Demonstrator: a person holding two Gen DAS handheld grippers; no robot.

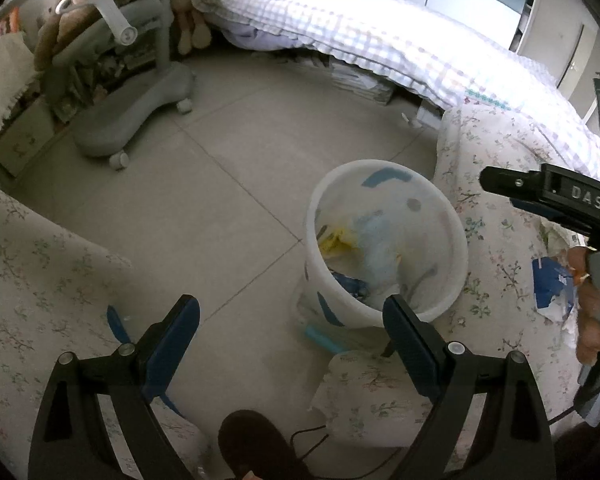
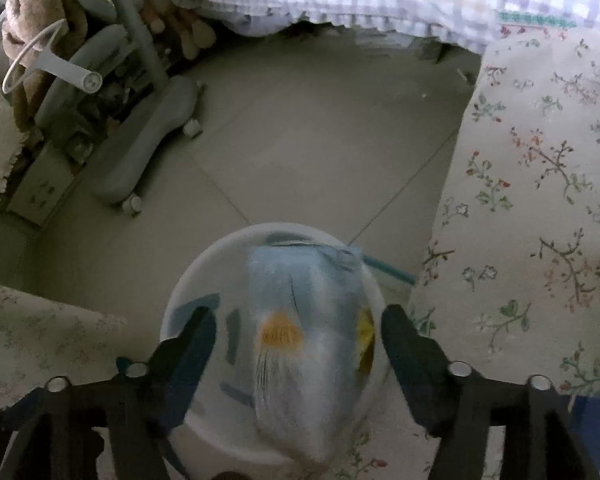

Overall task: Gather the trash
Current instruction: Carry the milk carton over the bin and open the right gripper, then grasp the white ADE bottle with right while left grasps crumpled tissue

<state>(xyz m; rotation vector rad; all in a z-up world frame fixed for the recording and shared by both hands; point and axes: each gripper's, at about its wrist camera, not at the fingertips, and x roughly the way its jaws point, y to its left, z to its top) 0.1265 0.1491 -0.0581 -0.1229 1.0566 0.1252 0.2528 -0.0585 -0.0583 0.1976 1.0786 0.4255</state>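
Observation:
A white plastic bin (image 1: pixel 384 166) stands on the tiled floor, holding crumpled blue, white and yellow wrappers. My left gripper (image 1: pixel 291 308) hangs open above the floor at the bin's near side, with nothing between its fingers. Straight above the bin (image 2: pixel 188 300) my right gripper (image 2: pixel 298 314) is open. A blurred pale blue and white bag (image 2: pixel 292 344) with an orange patch lies between its fingers, and the pads do not touch it. One of the right fingers (image 1: pixel 508 182) shows in the left wrist view. A torn blue and white packet (image 1: pixel 548 288) lies on the floral sheet.
A blue strip (image 1: pixel 324 340) lies on the floor by the bin, another (image 1: pixel 116 324) at the left. A grey chair base on castors (image 1: pixel 140 120) stands far left. The bed with a checked quilt (image 1: pixel 380 40) and floral sheet (image 1: pixel 500 160) closes the right. A dark shoe (image 1: pixel 252 448) is below.

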